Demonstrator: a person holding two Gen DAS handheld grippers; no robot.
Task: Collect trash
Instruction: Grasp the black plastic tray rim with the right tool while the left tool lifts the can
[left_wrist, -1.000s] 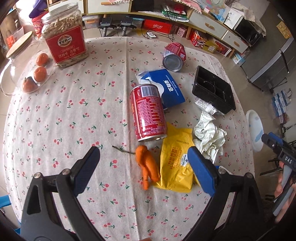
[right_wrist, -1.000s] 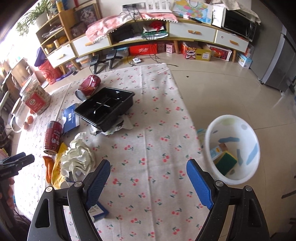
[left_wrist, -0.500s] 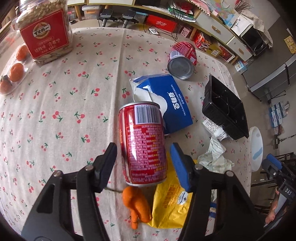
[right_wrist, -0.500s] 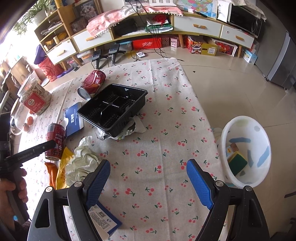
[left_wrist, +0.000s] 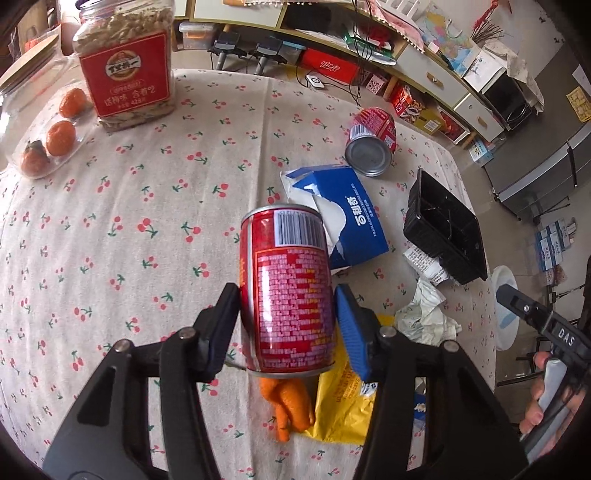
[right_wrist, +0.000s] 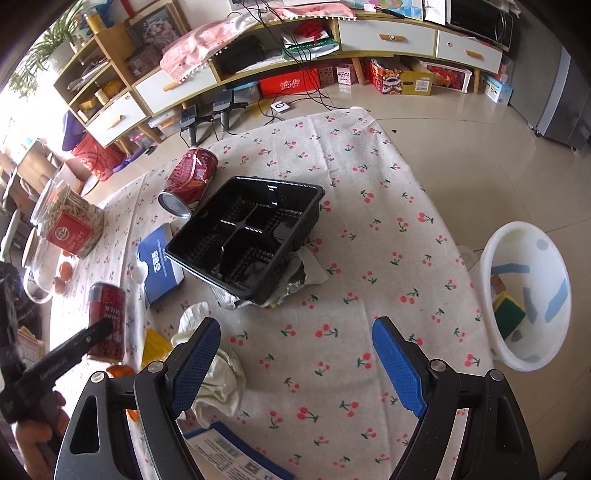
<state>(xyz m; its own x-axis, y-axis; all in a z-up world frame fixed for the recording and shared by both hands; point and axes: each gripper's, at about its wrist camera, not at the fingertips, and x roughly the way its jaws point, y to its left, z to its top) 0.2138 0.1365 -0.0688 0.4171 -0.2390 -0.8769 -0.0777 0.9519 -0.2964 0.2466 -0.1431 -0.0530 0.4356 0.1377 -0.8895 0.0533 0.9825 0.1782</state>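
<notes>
Tabletop contents, counted: 2 red cans (left_wrist: 288, 291) (left_wrist: 371, 146); 1 blue carton (left_wrist: 345, 218); 1 black tray (right_wrist: 245, 238); 1 yellow packet (left_wrist: 345, 406); 1 crumpled tissue (left_wrist: 428, 314); 1 orange peel (left_wrist: 290, 406); 1 seed jar (left_wrist: 127, 62); 3 tangerines (left_wrist: 61, 133), in 1 clear pack. Floor: 1 white bin (right_wrist: 528, 295). Grippers: 2.

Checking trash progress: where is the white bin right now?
In the right wrist view the white bin stands on the floor at the right, just off the table's edge, beyond the open right gripper.
</notes>
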